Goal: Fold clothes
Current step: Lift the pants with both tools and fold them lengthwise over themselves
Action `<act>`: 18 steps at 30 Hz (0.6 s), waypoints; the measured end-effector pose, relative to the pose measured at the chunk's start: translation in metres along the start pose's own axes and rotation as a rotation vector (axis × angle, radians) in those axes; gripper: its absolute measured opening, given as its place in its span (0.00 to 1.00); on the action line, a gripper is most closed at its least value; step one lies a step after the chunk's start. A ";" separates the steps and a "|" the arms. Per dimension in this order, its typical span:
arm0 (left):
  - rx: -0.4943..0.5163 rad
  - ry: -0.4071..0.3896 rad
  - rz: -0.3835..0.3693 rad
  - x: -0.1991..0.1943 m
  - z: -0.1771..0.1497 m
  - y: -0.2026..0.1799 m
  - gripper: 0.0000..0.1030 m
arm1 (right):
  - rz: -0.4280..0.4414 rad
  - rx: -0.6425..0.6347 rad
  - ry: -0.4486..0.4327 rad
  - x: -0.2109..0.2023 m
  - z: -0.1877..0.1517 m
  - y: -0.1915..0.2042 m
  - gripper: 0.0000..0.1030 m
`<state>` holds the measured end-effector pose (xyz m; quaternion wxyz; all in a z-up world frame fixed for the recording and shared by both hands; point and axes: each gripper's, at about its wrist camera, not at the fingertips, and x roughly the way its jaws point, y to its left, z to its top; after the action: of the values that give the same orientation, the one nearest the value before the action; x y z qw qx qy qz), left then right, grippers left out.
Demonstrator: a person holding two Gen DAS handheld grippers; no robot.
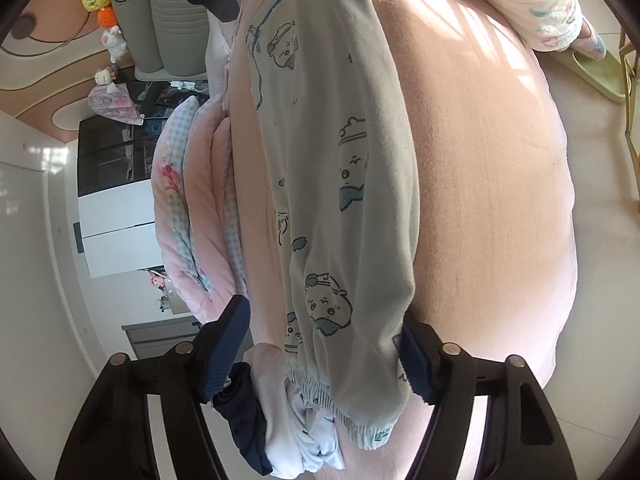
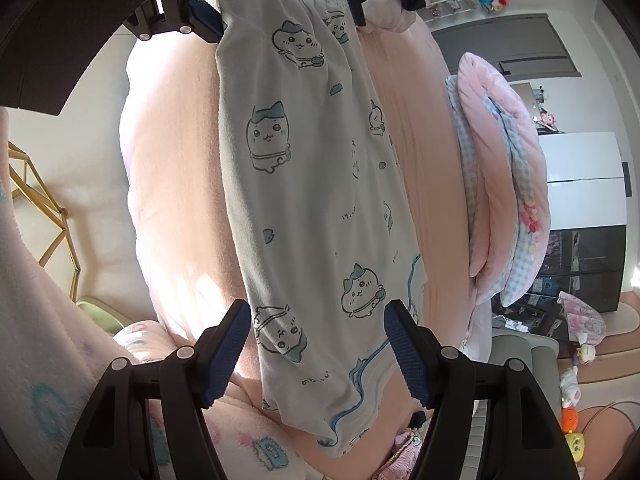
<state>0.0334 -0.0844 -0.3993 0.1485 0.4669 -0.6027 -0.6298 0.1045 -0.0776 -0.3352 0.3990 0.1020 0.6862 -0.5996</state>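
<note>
The pale blue pyjama trousers (image 1: pixel 340 184) are lying lengthwise on the pink bed (image 1: pixel 492 200). The left gripper (image 1: pixel 324 356) is straddling the waistband end, jaws apart. The right gripper (image 2: pixel 318 354) is standing wide open over the opposite end, gripping nothing.

Opposed close wrist views, angled down along the bed (image 1: pixel 500 200); both share the patterned pyjama trousers (image 1: pixel 340 184).
</note>
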 end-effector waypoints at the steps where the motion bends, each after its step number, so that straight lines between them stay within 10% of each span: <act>1: 0.004 -0.006 -0.024 0.000 0.001 -0.001 0.39 | -0.002 0.003 0.001 0.000 0.000 0.000 0.67; 6: 0.105 -0.038 -0.014 -0.003 0.000 -0.010 0.28 | -0.016 0.000 -0.003 -0.002 0.000 0.003 0.67; 18: -0.074 0.020 0.043 0.005 0.006 0.034 0.25 | -0.058 -0.008 0.036 0.008 0.011 0.007 0.67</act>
<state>0.0130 -0.0918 -0.3714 0.1851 0.4543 -0.5874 -0.6437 0.1081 -0.0880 -0.3458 0.3695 0.0913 0.6985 -0.6060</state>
